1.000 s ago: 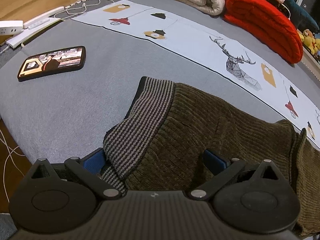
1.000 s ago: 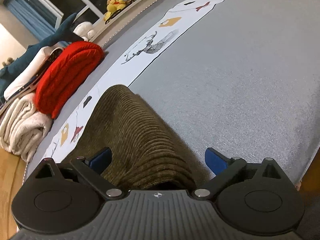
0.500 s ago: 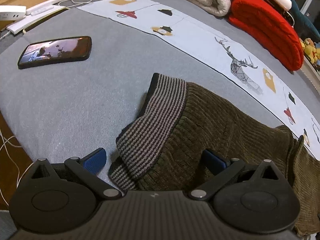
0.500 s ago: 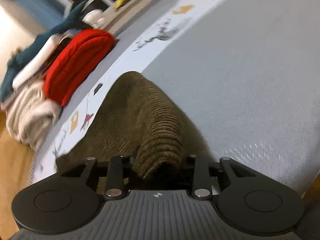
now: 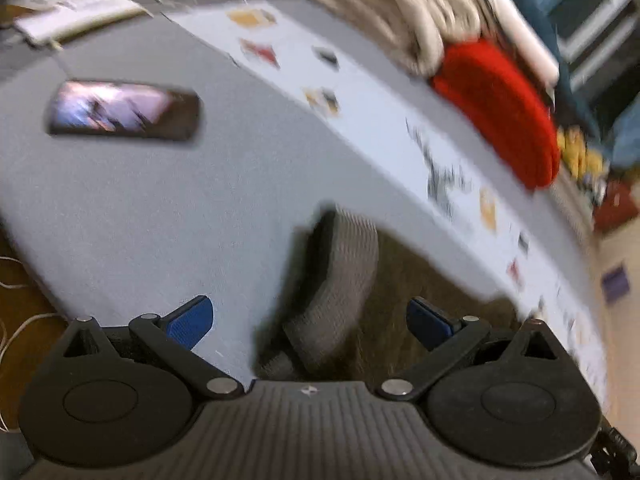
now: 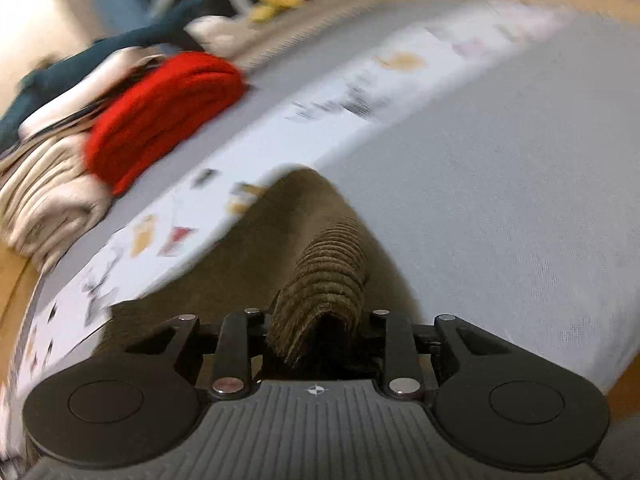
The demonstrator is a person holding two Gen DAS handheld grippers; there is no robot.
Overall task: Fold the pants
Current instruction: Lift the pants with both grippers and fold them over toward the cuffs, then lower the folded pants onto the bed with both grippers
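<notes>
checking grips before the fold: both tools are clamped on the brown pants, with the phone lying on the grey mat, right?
Not both. In the left wrist view the left tool stands open, its blue pads clear of the striped waistband. The right wrist view shows the right tool clamped on the brown pants. The phone does lie on the grey mat.

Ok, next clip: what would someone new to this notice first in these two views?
Probably the right gripper, shut on a bunched ridge of the olive corduroy pants at the bottom centre of its view. In the left wrist view, the left gripper stands open, with the pants' striped waistband lying between its blue pads. After that, the red folded blanket at the far edge of the grey bed and the lit phone lying on it.
</notes>
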